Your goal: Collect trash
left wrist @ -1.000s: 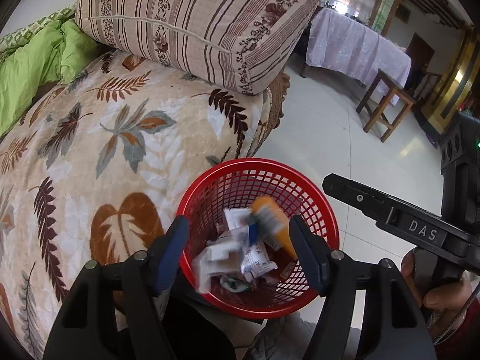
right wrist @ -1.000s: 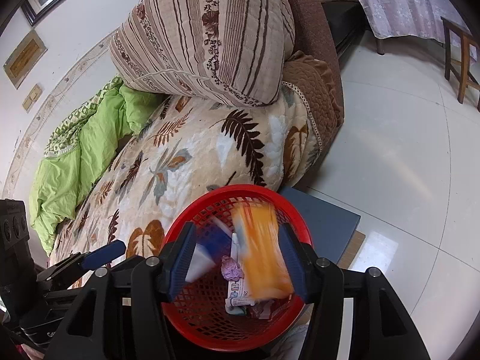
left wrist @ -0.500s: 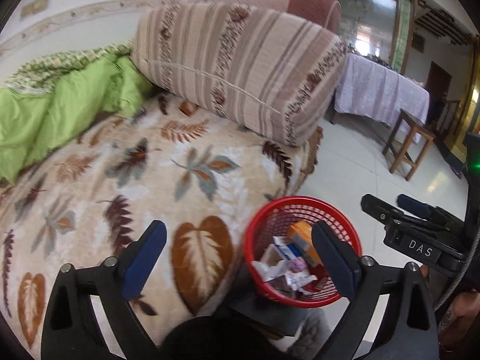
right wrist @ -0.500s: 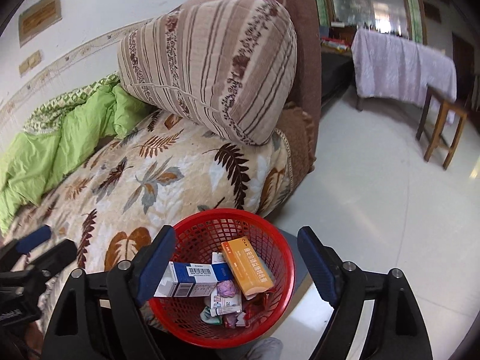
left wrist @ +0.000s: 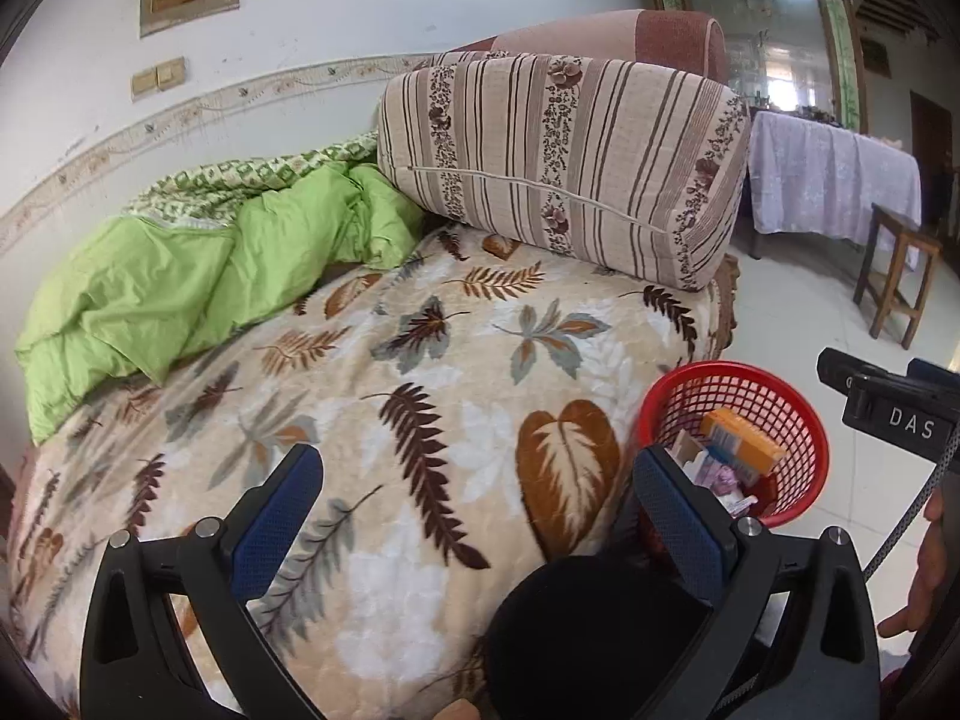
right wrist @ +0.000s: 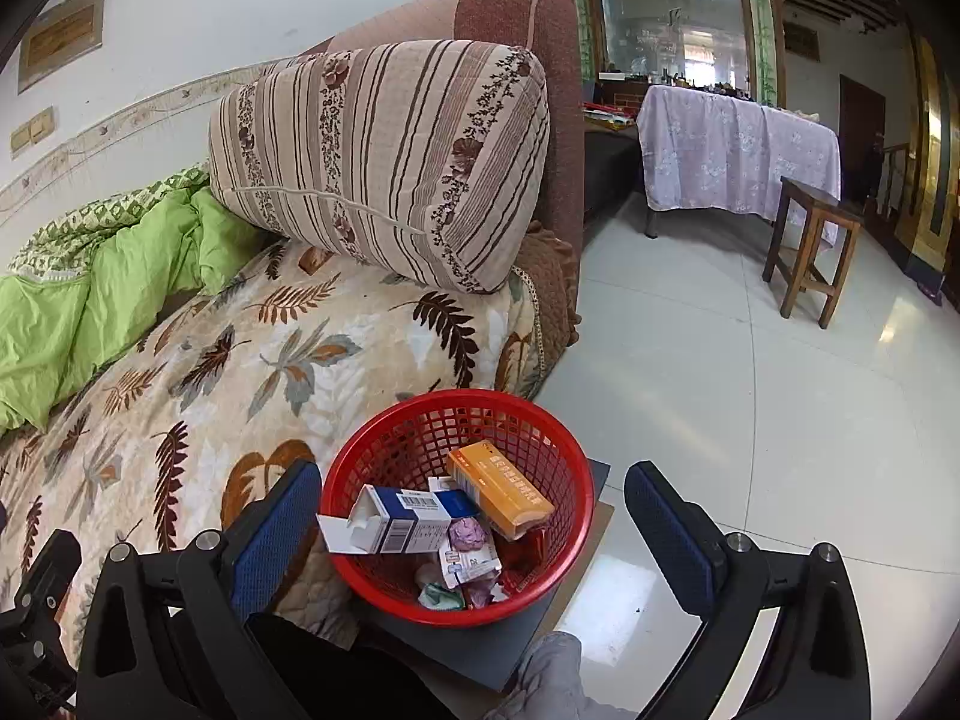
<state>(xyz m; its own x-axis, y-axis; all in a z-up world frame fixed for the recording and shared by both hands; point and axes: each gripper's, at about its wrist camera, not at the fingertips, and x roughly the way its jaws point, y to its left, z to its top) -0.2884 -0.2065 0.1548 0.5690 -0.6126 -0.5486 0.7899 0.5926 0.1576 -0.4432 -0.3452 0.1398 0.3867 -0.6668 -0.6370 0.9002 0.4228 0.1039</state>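
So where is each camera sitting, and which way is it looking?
Left wrist: rides the left gripper, facing the leaf-print bed; its open blue fingers, the right gripper and a hand show.
Right wrist: rides the right gripper, looking down into the red basket of trash; open fingers show.
Shared: both see the basket, bed and striped pillow.

Only thing I can properly read is "DAS", white letters on the black body of the right gripper [left wrist: 894,414], seen from the left camera. The white and blue box [right wrist: 402,522] in the red basket [right wrist: 360,468] has a barcode, digits too small to make out. The orange box [right wrist: 501,489] has printed lettering, but it's too blurry to read.
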